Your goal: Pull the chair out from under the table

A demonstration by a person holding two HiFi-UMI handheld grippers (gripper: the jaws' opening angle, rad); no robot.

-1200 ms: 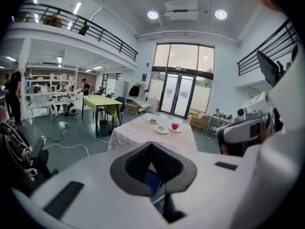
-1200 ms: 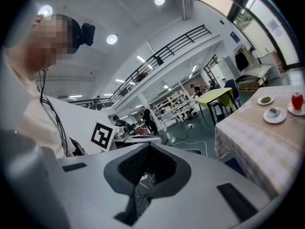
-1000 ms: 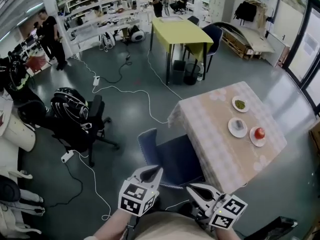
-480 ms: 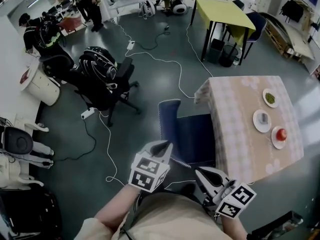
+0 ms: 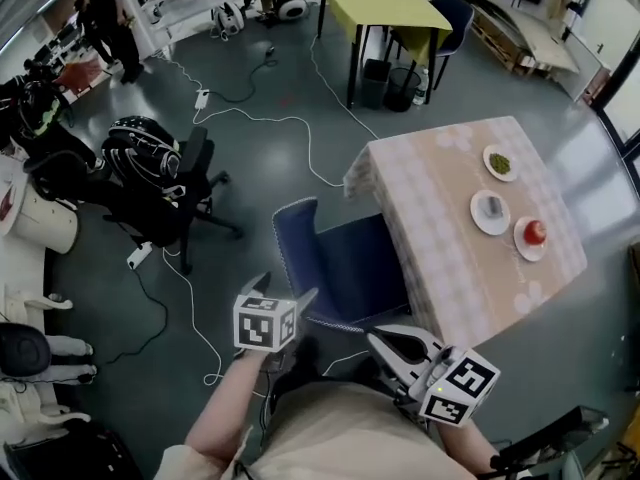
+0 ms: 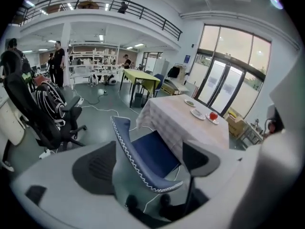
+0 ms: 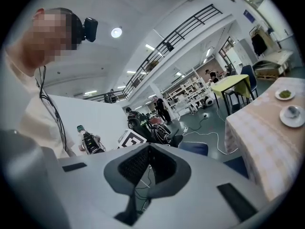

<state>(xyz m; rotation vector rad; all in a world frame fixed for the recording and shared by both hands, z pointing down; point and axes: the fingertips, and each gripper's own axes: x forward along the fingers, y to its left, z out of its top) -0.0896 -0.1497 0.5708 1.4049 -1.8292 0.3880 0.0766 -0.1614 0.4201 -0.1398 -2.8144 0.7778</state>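
A blue chair point(image 5: 345, 268) stands with its seat partly under the table point(image 5: 440, 208), which has a checked cloth; its backrest point(image 5: 290, 238) faces me. My left gripper point(image 5: 282, 293) hovers just at the backrest's near top corner. Its jaws have just been opening and now stand wide. In the left gripper view the stitched backrest edge point(image 6: 136, 163) lies between the left gripper's point(image 6: 147, 163) pads point(image 6: 95, 168) without touching them. My right gripper point(image 5: 380, 339) sits low by my body, jaws together and empty; in its own view the right gripper point(image 7: 148, 151) points past the chair.
Three plates sit on the table, one with greens point(image 5: 499, 163), one with a grey item point(image 5: 490, 211), one with a red fruit point(image 5: 534, 233). A black office chair point(image 5: 150, 183) and white floor cables point(image 5: 250, 128) lie to the left. A yellow table point(image 5: 385, 8) stands behind.
The left gripper has dropped toward the chair's backrest and its jaws have opened from shut. The right gripper has hardly moved. The head view has shifted.
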